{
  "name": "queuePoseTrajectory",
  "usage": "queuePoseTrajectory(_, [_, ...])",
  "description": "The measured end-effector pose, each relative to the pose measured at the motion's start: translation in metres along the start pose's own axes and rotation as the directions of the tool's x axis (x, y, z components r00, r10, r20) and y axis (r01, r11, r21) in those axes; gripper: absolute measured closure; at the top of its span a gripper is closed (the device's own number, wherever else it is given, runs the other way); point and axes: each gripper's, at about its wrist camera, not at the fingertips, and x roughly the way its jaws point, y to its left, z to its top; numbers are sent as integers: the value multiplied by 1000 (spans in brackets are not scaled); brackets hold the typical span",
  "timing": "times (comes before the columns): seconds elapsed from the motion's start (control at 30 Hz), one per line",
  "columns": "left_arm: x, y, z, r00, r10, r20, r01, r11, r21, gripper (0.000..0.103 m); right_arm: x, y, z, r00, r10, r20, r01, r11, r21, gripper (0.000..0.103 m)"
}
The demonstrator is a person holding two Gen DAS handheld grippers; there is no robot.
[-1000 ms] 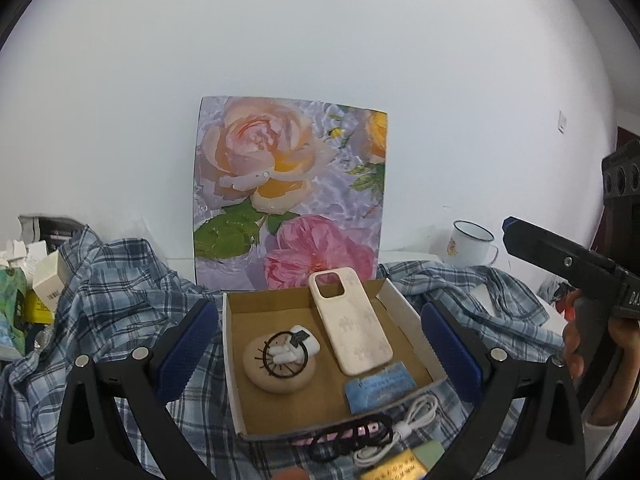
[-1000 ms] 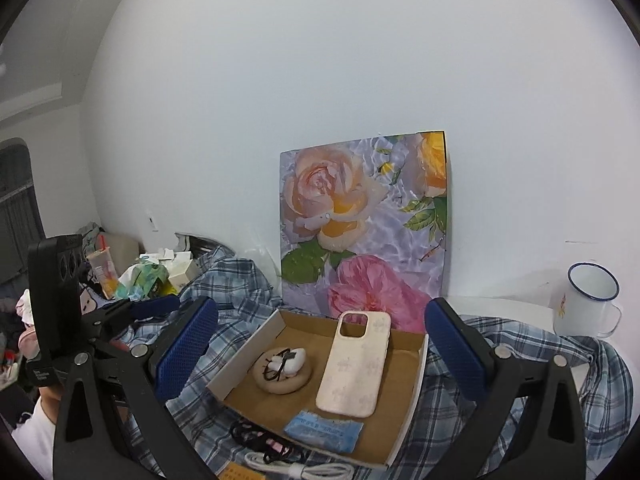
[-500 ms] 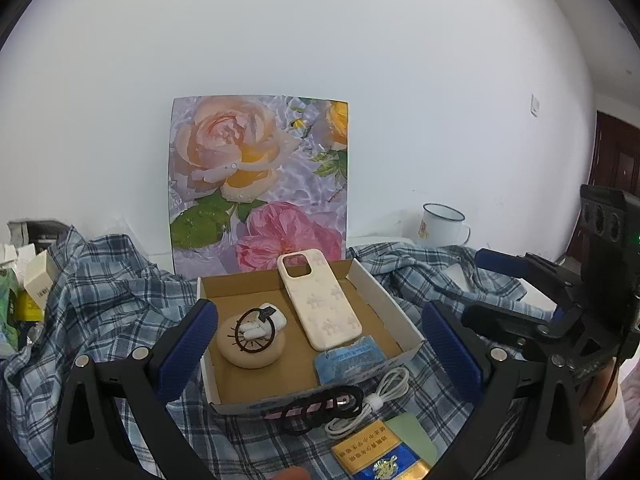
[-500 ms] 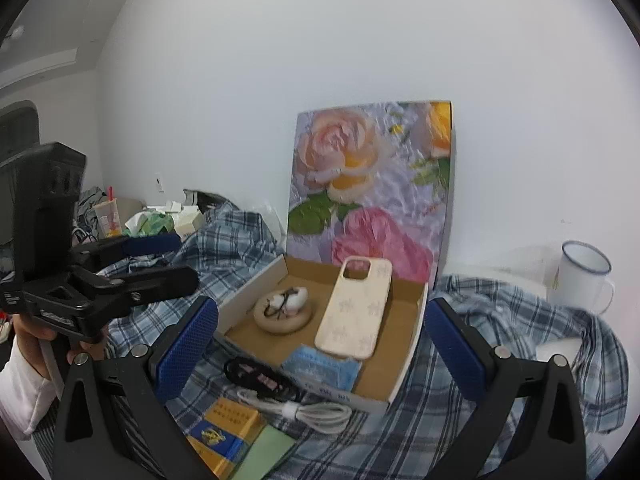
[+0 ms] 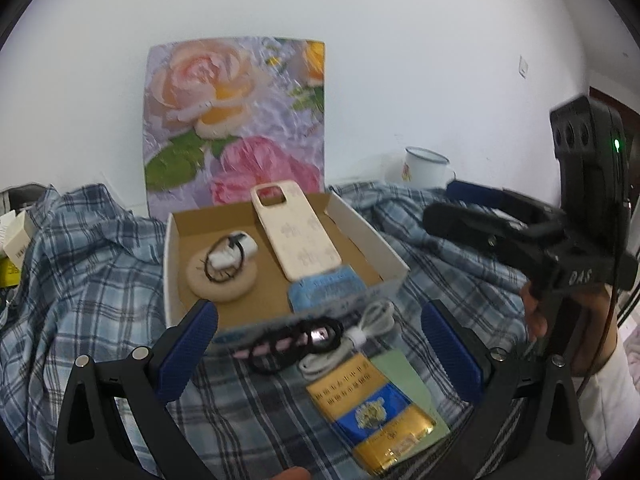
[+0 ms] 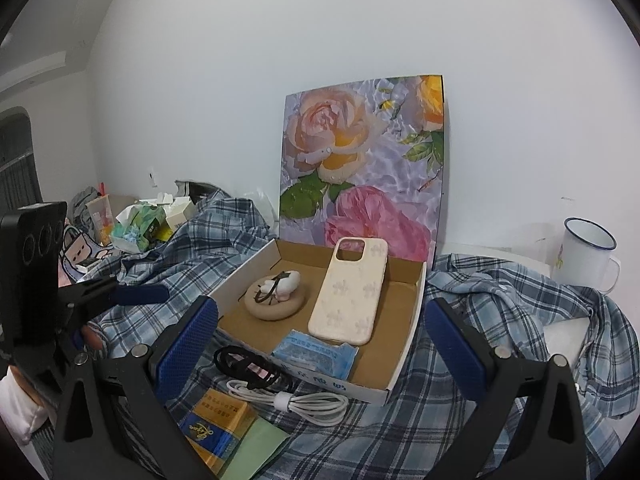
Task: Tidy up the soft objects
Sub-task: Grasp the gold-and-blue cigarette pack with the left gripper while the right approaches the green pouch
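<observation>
Both tongs gape wide, empty: left tongs (image 5: 320,344), right tongs (image 6: 320,336). The coiled black-and-pink soft cable (image 5: 296,340) (image 6: 252,368) lies between the left pads, at seven o'clock from the shallow cardboard box (image 5: 384,252) (image 6: 416,292).

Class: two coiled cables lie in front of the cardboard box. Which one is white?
The white cable, bundled with a white clip, nearer the camera; the black cable lies against the box.

You've got a blue-and-white plaid cloth (image 6: 460,420) under a brown-lined white cardboard box (image 6: 404,354). Inside it: a cream phone case with pale floral print (image 6: 350,298) and a light-blue packet (image 6: 316,354). Behind the box stands a board with pink and peach roses (image 6: 360,164); out front lies a gold-and-blue pack (image 5: 372,404).
</observation>
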Motion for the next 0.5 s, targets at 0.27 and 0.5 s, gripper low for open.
queuePoseTrajectory(0.27, [9,-9,-14,997,-27,-67,28,999,26,0,-1,1,-8,999,20,-34,-20,1000,-4,0])
queuePoseTrajectory(0.5, [26,-19,-30,980,-70,-186,83,995,62,0,-4,-6,-23,996,31,-79,-29,999,26,0])
